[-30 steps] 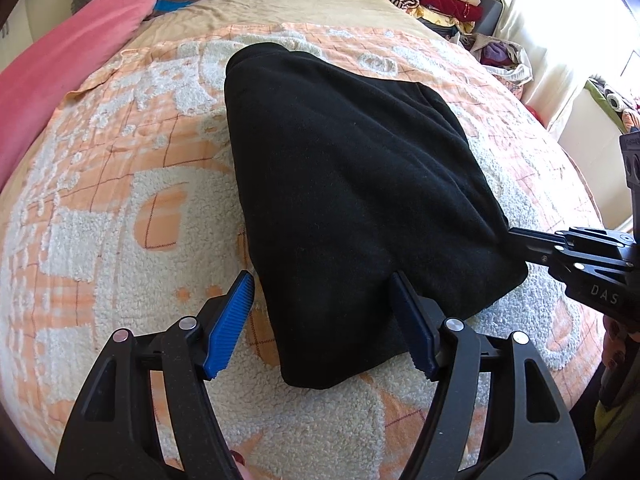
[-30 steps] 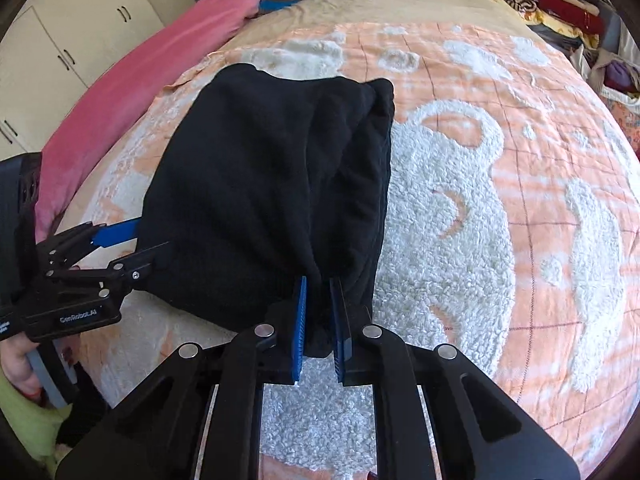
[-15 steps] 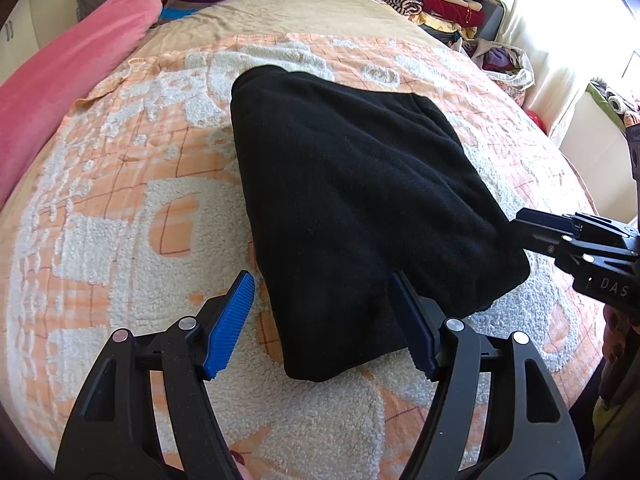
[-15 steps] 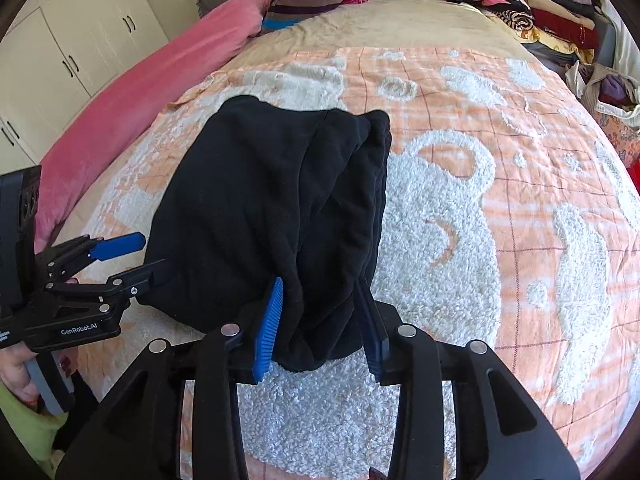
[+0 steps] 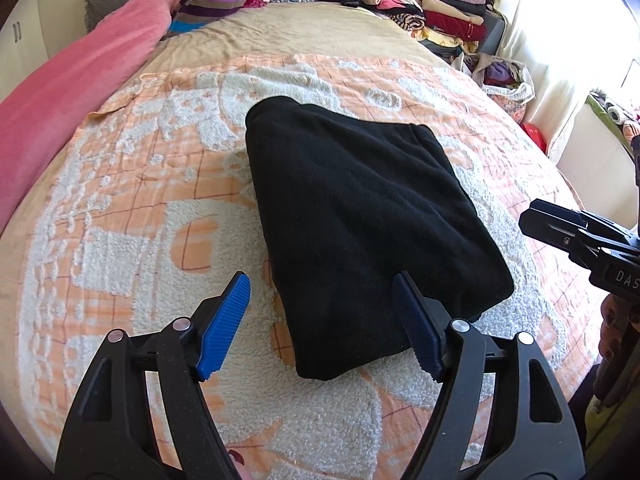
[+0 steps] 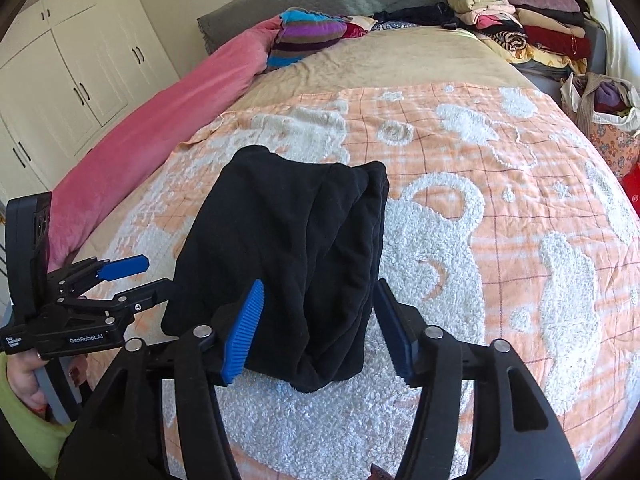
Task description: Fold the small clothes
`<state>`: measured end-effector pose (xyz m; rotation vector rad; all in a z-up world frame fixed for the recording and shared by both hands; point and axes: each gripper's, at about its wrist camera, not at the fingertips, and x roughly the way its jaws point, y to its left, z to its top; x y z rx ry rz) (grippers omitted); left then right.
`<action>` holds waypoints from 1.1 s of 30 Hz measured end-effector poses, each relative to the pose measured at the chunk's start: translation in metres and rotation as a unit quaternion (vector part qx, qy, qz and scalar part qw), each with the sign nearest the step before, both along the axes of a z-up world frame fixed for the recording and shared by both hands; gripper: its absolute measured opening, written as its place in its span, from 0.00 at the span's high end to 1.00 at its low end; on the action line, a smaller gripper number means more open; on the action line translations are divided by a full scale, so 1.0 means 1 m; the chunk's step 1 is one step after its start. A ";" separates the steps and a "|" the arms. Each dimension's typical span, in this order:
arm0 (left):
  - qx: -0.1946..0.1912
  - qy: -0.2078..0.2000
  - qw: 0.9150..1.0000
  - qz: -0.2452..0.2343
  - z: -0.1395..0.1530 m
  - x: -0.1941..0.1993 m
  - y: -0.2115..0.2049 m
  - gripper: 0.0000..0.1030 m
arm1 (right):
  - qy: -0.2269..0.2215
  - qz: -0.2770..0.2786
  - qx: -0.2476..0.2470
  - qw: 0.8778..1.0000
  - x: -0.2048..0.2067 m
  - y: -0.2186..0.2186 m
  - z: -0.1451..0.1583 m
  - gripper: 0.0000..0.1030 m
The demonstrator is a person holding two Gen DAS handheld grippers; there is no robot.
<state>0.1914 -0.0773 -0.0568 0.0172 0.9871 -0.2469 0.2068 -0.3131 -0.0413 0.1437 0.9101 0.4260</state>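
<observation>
Bright daylight from right, fisheye-bent edges, sharp

Orange bear blanket (image 5: 120, 240), pink duvet (image 6: 160, 120), white wardrobe (image 6: 80, 72), striped pillow (image 6: 308, 36)

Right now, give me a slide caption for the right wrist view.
Right tongs opening over a folded black garment on an orange and white blanket.

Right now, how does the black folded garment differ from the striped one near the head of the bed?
The black garment is one plain colour; the striped garment has purple, blue and dark bands. The black one lies folded flat on the orange blanket, close to the camera; the striped one sits bunched up on the beige cover, against the pink quilt. Both rest on the bed, and no gripper holds either.
</observation>
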 end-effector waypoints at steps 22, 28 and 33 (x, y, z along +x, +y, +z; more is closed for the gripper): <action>-0.039 0.038 0.997 0.051 -0.030 0.032 0.028 0.22 | 0.046 -0.020 0.071 0.996 0.050 -0.013 -0.034 0.12; -0.074 0.057 0.995 0.044 -0.040 0.046 0.024 0.18 | 0.073 -0.029 0.086 0.993 0.068 -0.017 -0.047 0.08; -0.097 0.073 0.992 0.045 -0.050 0.054 0.022 0.17 | 0.093 -0.017 0.109 0.990 0.080 -0.010 -0.057 0.08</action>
